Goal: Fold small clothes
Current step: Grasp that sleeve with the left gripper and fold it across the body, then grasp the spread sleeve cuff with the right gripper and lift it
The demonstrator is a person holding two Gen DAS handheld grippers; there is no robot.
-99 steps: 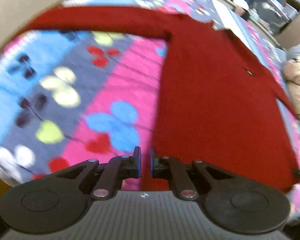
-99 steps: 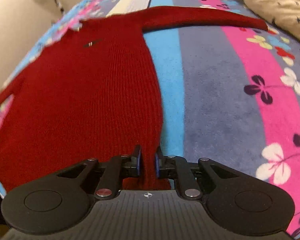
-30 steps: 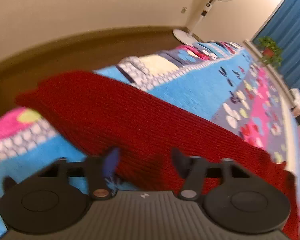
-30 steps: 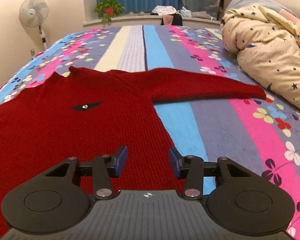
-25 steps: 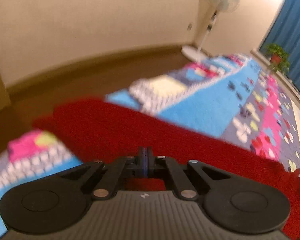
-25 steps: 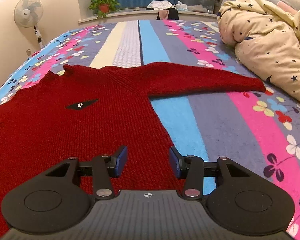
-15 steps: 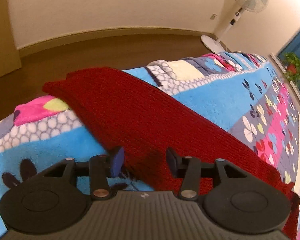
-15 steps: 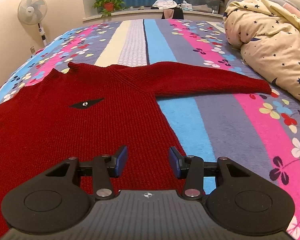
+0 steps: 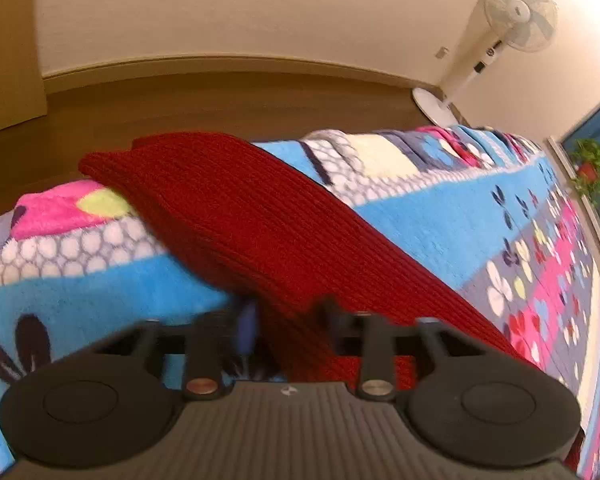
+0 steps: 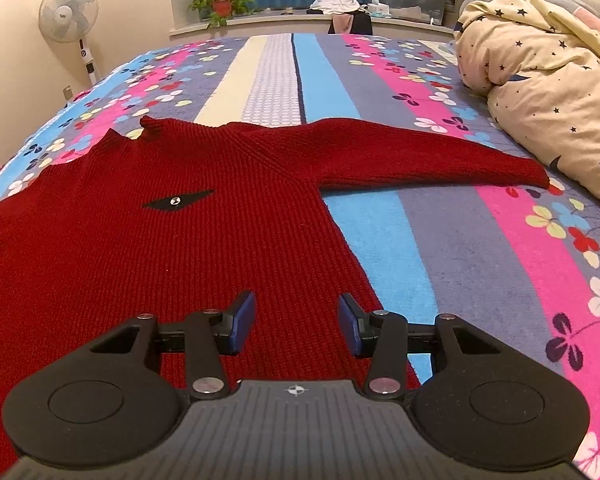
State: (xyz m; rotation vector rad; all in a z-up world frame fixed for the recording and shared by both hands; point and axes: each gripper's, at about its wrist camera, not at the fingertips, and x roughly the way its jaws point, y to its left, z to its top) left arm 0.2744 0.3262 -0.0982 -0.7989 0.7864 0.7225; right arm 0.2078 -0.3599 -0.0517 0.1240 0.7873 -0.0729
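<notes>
A dark red knitted sweater [image 10: 148, 248] lies flat on the bed with a small black logo patch [image 10: 178, 201] on its chest and its right sleeve [image 10: 428, 160] stretched out to the side. My right gripper [image 10: 296, 322] is open and empty just above the sweater's lower body. In the left wrist view the other sleeve [image 9: 236, 216] runs to the bed's edge. My left gripper [image 9: 288, 320] is open, its jaws on either side of this sleeve, low over the blanket.
The bed has a striped floral blanket [image 10: 480, 264]. A cream starred duvet [image 10: 548, 80] is bunched at the right. A standing fan [image 9: 500, 40] and wooden floor [image 9: 180, 104] lie beyond the bed's left edge. A potted plant [image 10: 220, 4] and storage boxes stand at the window.
My left gripper shut briefly on the sleeve, then opened again and has dropped lower over it. My right gripper stays open and has barely moved.
</notes>
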